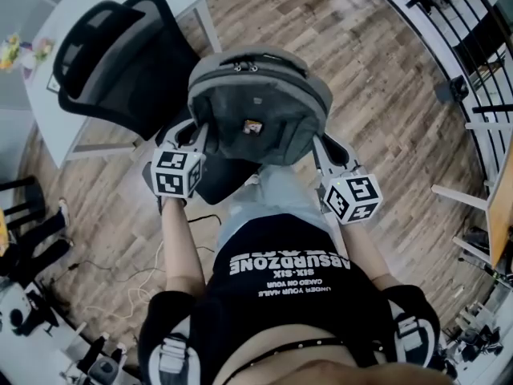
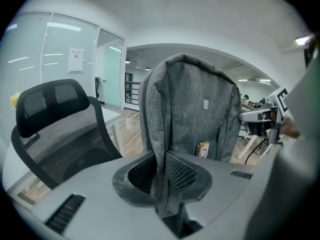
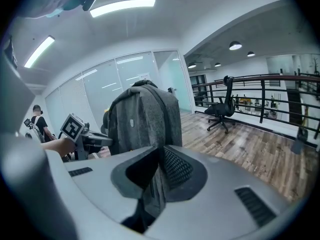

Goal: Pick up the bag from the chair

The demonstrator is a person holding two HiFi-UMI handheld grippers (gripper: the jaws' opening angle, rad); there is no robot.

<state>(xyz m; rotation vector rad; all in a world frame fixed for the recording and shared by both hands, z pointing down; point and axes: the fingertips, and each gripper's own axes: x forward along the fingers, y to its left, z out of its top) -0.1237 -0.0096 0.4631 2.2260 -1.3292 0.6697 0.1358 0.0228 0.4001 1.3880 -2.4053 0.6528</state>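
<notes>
The grey backpack hangs upright between my two grippers, in front of the black mesh office chair. My left gripper is shut on a grey strap at the bag's left side; in the left gripper view the strap is pinched between the jaws, with the bag rising behind. My right gripper is shut on the strap at the right side, and that strap runs down between its jaws below the bag. The bag's bottom is hidden, so I cannot tell whether it touches the seat.
A white desk stands behind the chair at the left. Cables lie on the wooden floor by my left leg. A black railing runs along the right. Another office chair stands by that railing, and a person is far off.
</notes>
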